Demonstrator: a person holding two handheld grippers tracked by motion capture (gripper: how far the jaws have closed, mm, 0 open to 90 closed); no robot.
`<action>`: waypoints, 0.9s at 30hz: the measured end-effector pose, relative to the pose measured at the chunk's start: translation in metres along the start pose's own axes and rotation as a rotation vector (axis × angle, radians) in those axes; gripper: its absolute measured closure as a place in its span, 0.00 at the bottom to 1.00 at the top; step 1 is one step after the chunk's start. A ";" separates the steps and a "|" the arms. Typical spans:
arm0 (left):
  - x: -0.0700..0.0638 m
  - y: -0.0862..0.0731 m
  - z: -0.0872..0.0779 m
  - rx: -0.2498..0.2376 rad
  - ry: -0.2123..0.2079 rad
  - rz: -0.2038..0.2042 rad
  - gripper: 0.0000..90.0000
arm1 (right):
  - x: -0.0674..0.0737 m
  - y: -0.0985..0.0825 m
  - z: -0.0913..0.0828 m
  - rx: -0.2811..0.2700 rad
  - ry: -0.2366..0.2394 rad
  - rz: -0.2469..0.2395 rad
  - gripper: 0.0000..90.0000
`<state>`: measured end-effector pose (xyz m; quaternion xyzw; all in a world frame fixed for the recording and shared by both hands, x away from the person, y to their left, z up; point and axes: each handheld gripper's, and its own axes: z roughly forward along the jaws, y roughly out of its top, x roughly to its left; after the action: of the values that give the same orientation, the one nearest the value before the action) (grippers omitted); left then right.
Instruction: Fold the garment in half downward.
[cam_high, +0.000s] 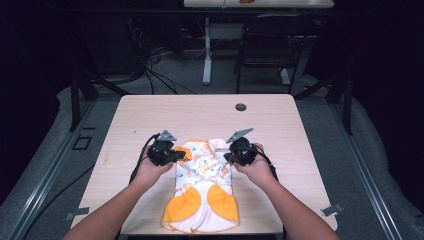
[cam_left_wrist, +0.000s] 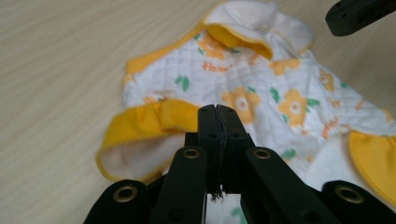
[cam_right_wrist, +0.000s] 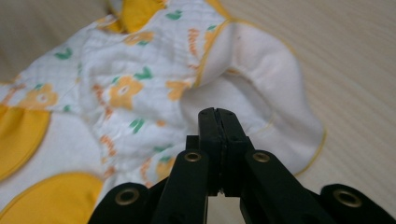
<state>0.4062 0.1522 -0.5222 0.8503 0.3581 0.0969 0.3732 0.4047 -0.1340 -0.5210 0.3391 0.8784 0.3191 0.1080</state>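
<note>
In the high view, a pale wood-grain table (cam_high: 200, 112) fills the middle of the frame, with a small dark round grommet (cam_high: 240, 107) near its far edge. A white baby garment (cam_high: 204, 187) with orange flowers and orange panels lies at the lower centre, its bottom edge reaching the near edge of the table. The left gripper (cam_high: 161, 151) sits at the garment's upper left corner and the right gripper (cam_high: 240, 150) at its upper right, each held by a hand. Around the table the room is dark: grey floor, loose cables at the upper left, a black chair (cam_high: 267, 47) and a white table leg (cam_high: 207, 50) at the top.

In the left gripper view, the left gripper (cam_left_wrist: 218, 108) has its jaws pressed together just above an orange ruffled sleeve (cam_left_wrist: 149, 123); whether cloth is pinched between them cannot be told. The other gripper's black tip (cam_left_wrist: 357, 14) shows at the upper right.

In the right gripper view, the right gripper (cam_right_wrist: 218, 111) also has its jaws together, over the white lining of a turned-back flap (cam_right_wrist: 268, 79); a grip on cloth cannot be confirmed.
</note>
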 end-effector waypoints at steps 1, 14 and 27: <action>0.003 0.005 0.003 0.001 0.010 0.007 0.99 | 0.000 0.000 0.000 0.000 0.000 0.000 1.00; 0.042 0.021 0.047 0.026 0.054 -0.078 0.84 | -0.038 0.035 0.044 -0.005 -0.066 0.095 0.83; 0.053 0.007 0.060 0.060 0.075 -0.122 0.69 | -0.048 0.023 0.064 0.024 -0.076 0.176 0.70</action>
<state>0.4741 0.1513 -0.5648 0.8335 0.4256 0.0950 0.3393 0.4788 -0.1219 -0.5574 0.4280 0.8443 0.3037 0.1088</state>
